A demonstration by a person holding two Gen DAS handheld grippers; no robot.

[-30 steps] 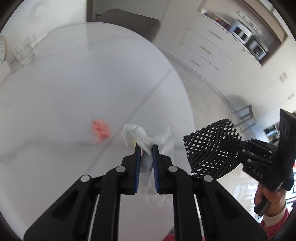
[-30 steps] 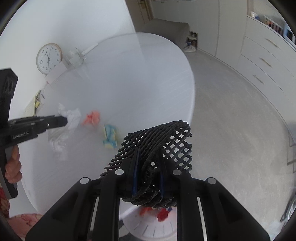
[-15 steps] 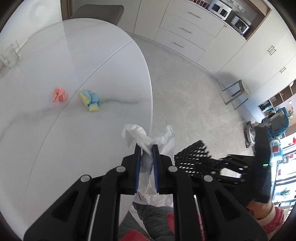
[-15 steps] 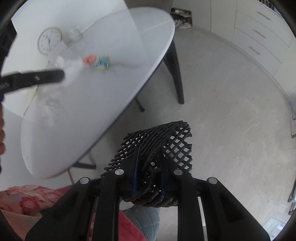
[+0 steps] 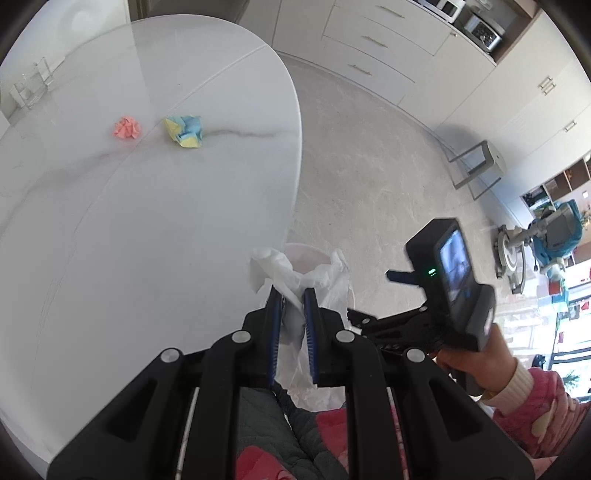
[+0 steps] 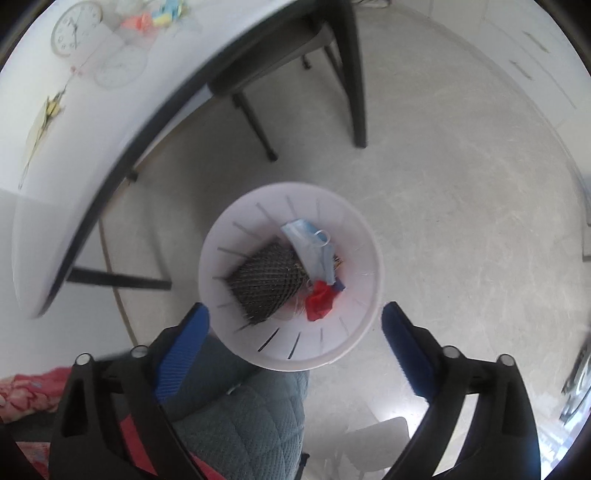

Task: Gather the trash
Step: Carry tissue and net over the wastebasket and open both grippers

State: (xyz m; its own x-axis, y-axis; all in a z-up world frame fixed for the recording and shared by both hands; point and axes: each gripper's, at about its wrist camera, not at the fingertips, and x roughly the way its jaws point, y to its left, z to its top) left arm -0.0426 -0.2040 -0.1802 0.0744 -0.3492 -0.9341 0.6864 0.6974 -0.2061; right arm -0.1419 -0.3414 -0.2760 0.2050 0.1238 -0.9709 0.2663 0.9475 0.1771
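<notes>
My left gripper (image 5: 291, 295) is shut on a crumpled white plastic bag (image 5: 314, 277) and holds it over the table's near edge, above the pale bin's rim (image 5: 306, 254). My right gripper (image 6: 291, 317) is open and empty, directly above the white bin (image 6: 354, 332) on the floor. The black foam net (image 6: 267, 282) lies inside the bin beside a blue face mask (image 6: 308, 240) and a red scrap (image 6: 319, 301). A pink paper ball (image 5: 127, 128) and a blue-and-yellow paper ball (image 5: 184, 131) lie on the white table (image 5: 147, 221).
A glass (image 5: 31, 85) stands at the table's far left. A wall clock (image 6: 75, 27) hangs beyond the table. Dark table legs (image 6: 354, 74) stand beside the bin. White cabinets (image 5: 388, 44) line the far wall. My quilted lap (image 6: 236, 417) is below the grippers.
My right gripper swung down over the bin and opened; the black net dropped into the bin. My left gripper drew back with the plastic bag toward the table's edge.
</notes>
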